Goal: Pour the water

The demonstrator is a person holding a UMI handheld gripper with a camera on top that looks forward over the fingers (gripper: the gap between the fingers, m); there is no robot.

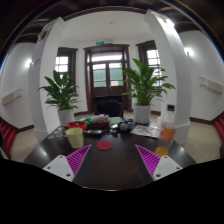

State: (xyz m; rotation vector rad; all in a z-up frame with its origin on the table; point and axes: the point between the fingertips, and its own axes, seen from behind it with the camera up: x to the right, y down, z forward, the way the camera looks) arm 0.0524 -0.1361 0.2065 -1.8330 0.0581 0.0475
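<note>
You have only one view, riding on the gripper [112,163] and facing forward along its two fingers, low over the near end of a dark table [110,165]. It looks level down the table's length toward far doors [107,75], with potted plants [62,92] left and right. Tabletop items sit mid-distance, none close.

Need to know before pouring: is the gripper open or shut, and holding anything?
Open and empty. The gripper has its two pink-padded fingers wide apart, with only bare dark table between them.
</note>
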